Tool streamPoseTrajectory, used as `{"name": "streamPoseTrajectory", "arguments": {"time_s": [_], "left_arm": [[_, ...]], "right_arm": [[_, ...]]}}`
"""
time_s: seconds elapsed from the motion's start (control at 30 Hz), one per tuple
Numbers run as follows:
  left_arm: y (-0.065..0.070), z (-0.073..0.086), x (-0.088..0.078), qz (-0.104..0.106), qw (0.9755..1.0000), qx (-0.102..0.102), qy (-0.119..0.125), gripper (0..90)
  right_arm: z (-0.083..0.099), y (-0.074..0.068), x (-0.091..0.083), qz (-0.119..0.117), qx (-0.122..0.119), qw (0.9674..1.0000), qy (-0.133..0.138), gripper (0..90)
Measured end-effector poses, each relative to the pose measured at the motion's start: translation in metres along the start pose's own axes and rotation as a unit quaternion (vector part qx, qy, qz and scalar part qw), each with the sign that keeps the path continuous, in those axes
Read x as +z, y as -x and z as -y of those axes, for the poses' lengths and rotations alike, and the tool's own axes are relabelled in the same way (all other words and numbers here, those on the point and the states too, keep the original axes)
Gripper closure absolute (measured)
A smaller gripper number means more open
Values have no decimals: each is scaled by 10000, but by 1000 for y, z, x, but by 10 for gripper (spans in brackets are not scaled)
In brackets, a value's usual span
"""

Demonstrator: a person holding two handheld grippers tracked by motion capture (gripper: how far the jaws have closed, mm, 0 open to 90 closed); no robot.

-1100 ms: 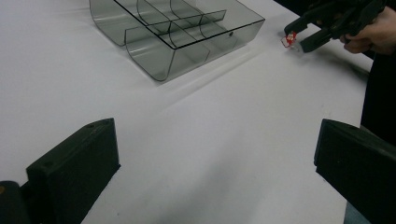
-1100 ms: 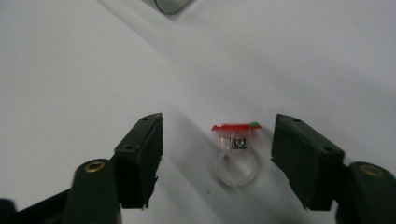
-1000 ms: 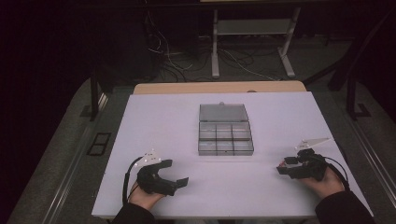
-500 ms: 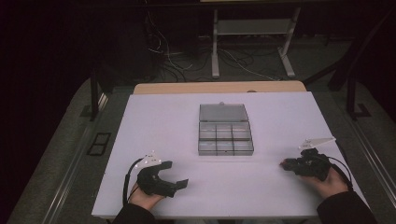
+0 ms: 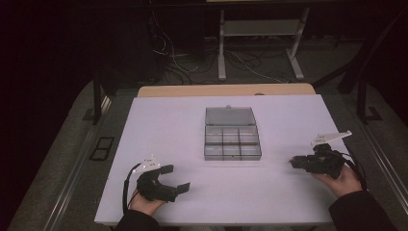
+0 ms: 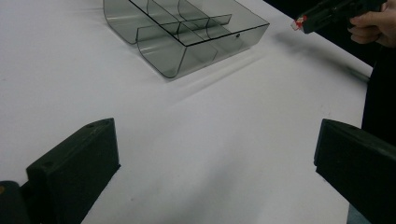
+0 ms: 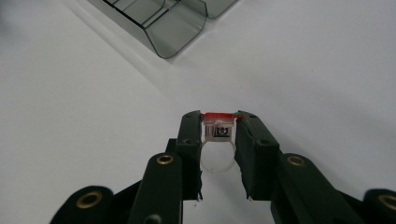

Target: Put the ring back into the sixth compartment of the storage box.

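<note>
A clear grey compartment box (image 5: 232, 137) lies mid-table with its lid open flat behind it. My right gripper (image 5: 293, 162) hovers low over the table at the right, pointing toward the box. Its jaws have just been closing and are now shut on a small clear plastic ring with a red top (image 7: 218, 130), pinched between the pads of the right gripper (image 7: 219, 128). The red tip of that ring (image 6: 297, 23) also shows far off in the left gripper view. My left gripper (image 5: 177, 178) rests at the front left, open, with bare table between its fingers (image 6: 79, 158).
The white table (image 5: 168, 125) ends in a front edge close behind both hands. The box's curved compartment walls (image 7: 159, 23) stand just ahead of the right gripper. Dark floor, cables and a metal stand lie beyond the far edge.
The right gripper's jaws have drawn together around the small ring. The left gripper and the box have stayed in place.
</note>
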State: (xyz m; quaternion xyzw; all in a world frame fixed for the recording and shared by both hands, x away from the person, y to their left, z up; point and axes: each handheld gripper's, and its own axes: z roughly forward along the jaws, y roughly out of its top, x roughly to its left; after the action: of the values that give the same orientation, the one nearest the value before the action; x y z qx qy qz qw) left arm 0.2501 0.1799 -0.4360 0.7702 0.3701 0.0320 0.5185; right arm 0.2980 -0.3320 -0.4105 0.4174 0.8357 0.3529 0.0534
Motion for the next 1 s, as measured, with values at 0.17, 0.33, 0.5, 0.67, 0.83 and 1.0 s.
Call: {"name": "streamPoseTrajectory", "arguments": {"time_s": [0.17, 0.33, 0.5, 0.67, 0.83, 1.0], "left_arm": [[0, 1, 0, 10, 10000, -6, -7, 0], [-2, 1, 0, 6, 10000, -23, -31, 0], [-2, 1, 0, 18, 10000, -10, -13, 0], [-2, 1, 0, 29, 10000, 4, -32, 0], [-1, 2, 1, 28, 10000, 12, -48, 0], [-1, 2, 1, 46, 10000, 17, -17, 0]], "right_arm": [[-10, -3, -1, -27, -73, 10000, -20, 712], [-23, -6, -3, -91, -124, 9999, 29, 712], [-37, -9, -4, -121, -218, 9997, 46, 712], [-48, -13, -5, -121, -331, 9993, 89, 712], [-60, -16, -6, -137, -373, 9992, 98, 712], [-74, -17, -6, -207, -418, 9988, 137, 712]]}}
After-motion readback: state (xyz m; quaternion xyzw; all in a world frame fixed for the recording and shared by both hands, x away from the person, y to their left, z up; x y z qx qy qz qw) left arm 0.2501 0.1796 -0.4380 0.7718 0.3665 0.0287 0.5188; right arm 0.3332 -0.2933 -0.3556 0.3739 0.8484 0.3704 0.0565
